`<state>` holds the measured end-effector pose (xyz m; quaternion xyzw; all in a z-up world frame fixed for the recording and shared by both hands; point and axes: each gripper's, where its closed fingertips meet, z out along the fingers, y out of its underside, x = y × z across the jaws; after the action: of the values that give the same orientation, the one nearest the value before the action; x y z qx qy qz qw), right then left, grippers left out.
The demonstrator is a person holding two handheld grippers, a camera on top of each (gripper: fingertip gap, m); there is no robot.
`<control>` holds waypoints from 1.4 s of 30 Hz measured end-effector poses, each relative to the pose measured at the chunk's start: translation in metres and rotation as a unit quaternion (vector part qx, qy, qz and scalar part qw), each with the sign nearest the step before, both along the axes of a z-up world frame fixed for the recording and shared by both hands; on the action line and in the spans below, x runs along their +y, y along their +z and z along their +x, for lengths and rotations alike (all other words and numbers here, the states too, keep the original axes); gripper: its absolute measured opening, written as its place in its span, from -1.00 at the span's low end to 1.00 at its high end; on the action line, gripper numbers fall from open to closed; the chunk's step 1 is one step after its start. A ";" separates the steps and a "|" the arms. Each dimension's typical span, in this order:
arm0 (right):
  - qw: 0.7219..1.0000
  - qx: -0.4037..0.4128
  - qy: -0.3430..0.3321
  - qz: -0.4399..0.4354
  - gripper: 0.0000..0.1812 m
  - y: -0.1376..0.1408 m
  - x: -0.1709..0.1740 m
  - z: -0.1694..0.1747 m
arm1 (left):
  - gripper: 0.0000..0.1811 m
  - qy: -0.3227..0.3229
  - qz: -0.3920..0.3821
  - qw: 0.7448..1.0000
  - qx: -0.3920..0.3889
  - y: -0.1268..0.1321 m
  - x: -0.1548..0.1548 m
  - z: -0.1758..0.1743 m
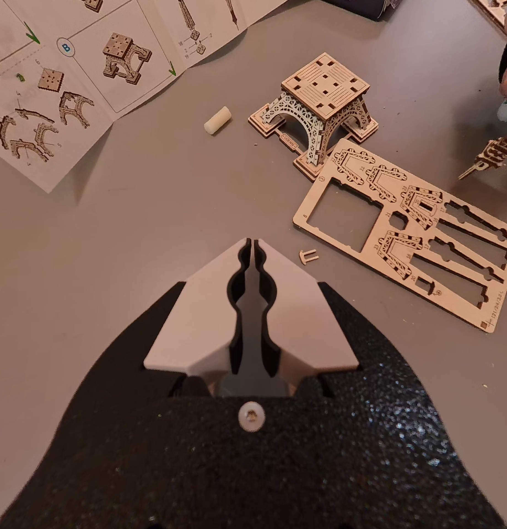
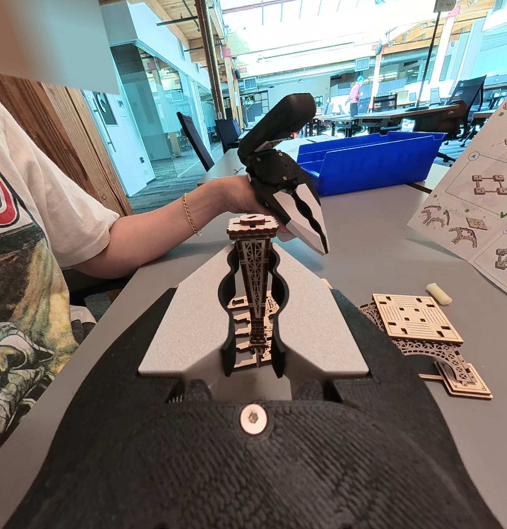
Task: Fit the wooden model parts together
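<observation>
Spire [image 2: 253,274] between right gripper [image 2: 253,249] fingers, tip toward camera.

The left wrist view looks steeply down past its fingers [image 1: 218,300] at the table [image 1: 160,217], the right wrist view low and level across it, both sharing the tower base [image 1: 318,114] ahead.
</observation>
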<state>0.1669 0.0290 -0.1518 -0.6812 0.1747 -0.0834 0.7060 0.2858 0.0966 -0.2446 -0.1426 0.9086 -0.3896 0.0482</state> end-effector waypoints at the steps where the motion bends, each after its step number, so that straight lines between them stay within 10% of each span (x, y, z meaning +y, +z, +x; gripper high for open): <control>1: 1.000 0.001 0.000 0.000 -0.81 0.000 0.000 0.000 | -1.00 -0.001 0.001 1.000 0.000 -0.001 0.000 0.000; 13: 1.000 -0.003 -0.013 0.000 -0.82 0.002 -0.008 0.004 | -0.99 0.019 -0.013 0.999 -0.024 0.007 0.000 0.008; 27: 0.990 -0.075 -0.115 0.030 -0.82 0.055 -0.104 0.045 | -0.74 0.174 -0.150 0.956 -0.181 0.057 0.036 0.065; 42: 0.976 -0.074 -0.200 0.044 -0.82 0.039 -0.173 0.056 | -0.45 0.219 -0.255 0.938 -0.080 0.061 0.039 0.068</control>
<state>0.2231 -0.1444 -0.1127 -0.5925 0.2582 -0.2660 0.7152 0.3535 0.1361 -0.1837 -0.3141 0.7180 -0.5985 0.1663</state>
